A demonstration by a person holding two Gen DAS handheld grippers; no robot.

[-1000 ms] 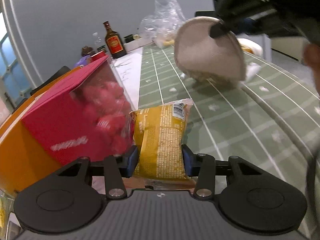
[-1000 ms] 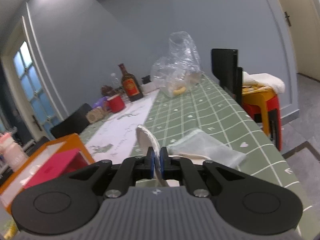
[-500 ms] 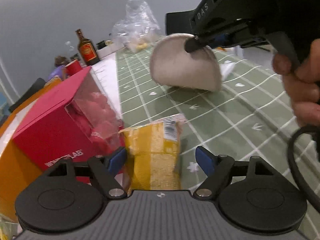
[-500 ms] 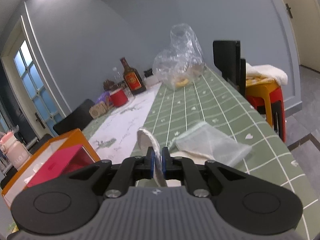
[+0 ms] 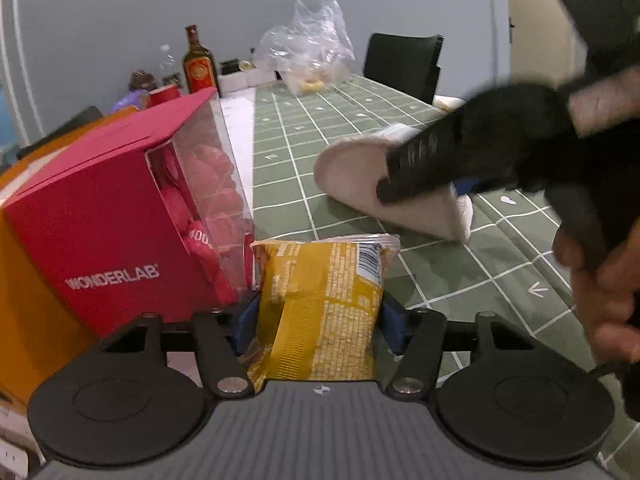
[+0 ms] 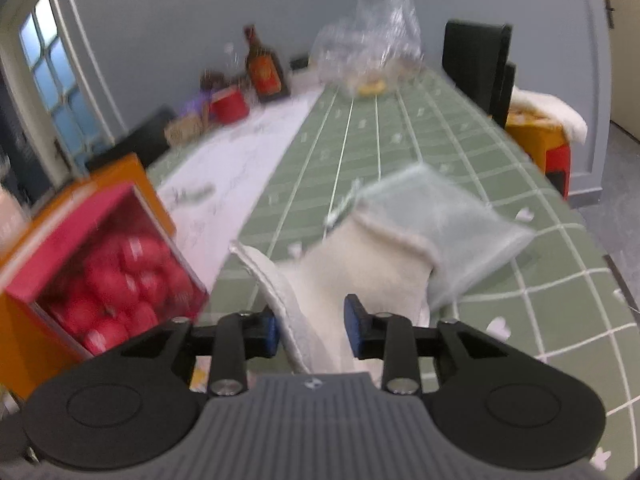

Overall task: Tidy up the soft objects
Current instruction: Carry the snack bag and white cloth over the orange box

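My left gripper [image 5: 318, 322] is shut on a yellow snack packet [image 5: 320, 308] next to a red Wonderlab box [image 5: 120, 224] of red balls. My right gripper [image 6: 312, 328] is open around a soft cream slipper [image 6: 344, 280] that lies on the green checked tablecloth [image 6: 360, 152]; the slipper's sole edge stands between the pads. In the left wrist view the slipper [image 5: 360, 184] sits under the blurred right gripper [image 5: 440, 168]. A pale clear pouch [image 6: 444, 216] lies just behind the slipper.
An orange tray [image 6: 24, 328] holds the red box [image 6: 112, 268]. At the far end stand a brown bottle [image 5: 198, 66], a red cup [image 6: 228, 106] and a clear plastic bag [image 5: 310, 40]. A black chair [image 5: 404, 64] and an orange stool [image 6: 540, 140] stand on the right.
My left gripper opened half a second ago and has shut on the yellow packet again. My right gripper lowered the slipper onto the table and opened its jaws.
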